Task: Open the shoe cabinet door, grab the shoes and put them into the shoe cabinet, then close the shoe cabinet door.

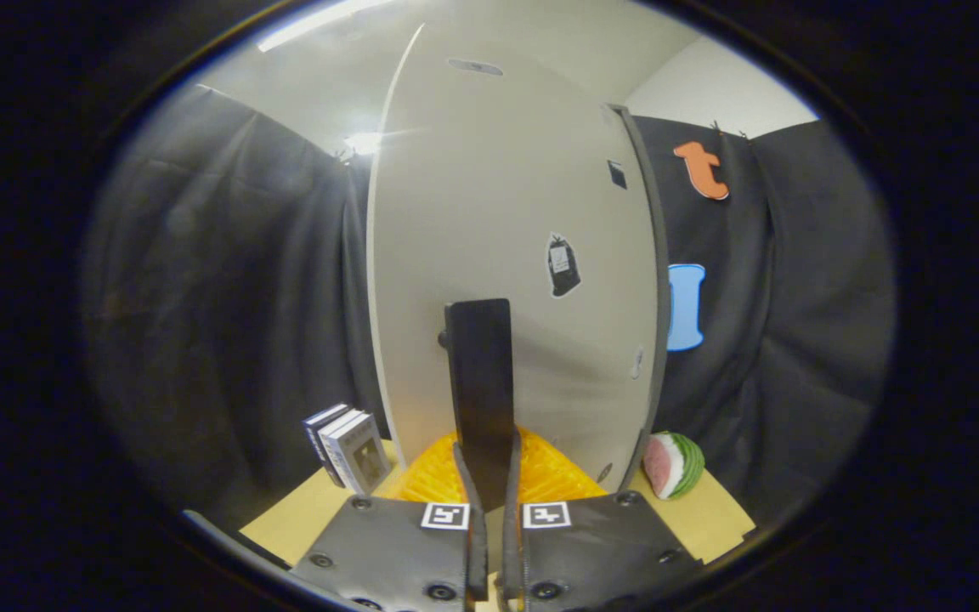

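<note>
White cabinet door [498, 255] upright | fingers [489, 476] clamped on its black handle [479, 382] | orange mat [540, 476] below

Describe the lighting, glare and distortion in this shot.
Gripper view: fisheye bends the cabinet door into a bulge; ceiling light glares at its upper left; the cloth wall is dim and soft; the fingers pinch the dark handle, sharp near centre.

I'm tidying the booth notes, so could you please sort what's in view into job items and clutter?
Job: tall white cabinet door; its flat black handle, clamped by the tongs.
Lying about: watermelon slice toy; small grey boxes; orange ribbed mat.
</note>
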The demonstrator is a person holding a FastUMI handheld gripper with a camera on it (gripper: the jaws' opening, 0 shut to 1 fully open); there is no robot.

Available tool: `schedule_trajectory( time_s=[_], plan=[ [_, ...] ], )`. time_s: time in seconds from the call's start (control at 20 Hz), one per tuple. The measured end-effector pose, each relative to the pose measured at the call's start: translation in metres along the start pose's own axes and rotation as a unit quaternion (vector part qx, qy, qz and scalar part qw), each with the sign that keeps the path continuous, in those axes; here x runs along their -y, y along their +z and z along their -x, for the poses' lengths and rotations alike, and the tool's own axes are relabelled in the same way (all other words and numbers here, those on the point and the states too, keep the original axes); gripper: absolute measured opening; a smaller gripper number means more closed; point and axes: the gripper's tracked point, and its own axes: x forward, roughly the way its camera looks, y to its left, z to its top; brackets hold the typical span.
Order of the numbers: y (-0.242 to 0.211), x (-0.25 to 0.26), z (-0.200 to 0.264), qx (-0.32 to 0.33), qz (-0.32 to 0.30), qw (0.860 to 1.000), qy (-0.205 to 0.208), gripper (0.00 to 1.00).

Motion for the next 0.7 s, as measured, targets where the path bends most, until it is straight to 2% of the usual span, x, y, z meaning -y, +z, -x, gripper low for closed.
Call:
schedule_trajectory(
  time_s=[0.2,0.7],
  plan=[
    [0.002,0.023,0.018,0.008,0.005,1.0,-0.004,0.08],
    [0.003,0.081,0.045,-0.002,0.031,0.998,0.046,0.08]
  ],
)
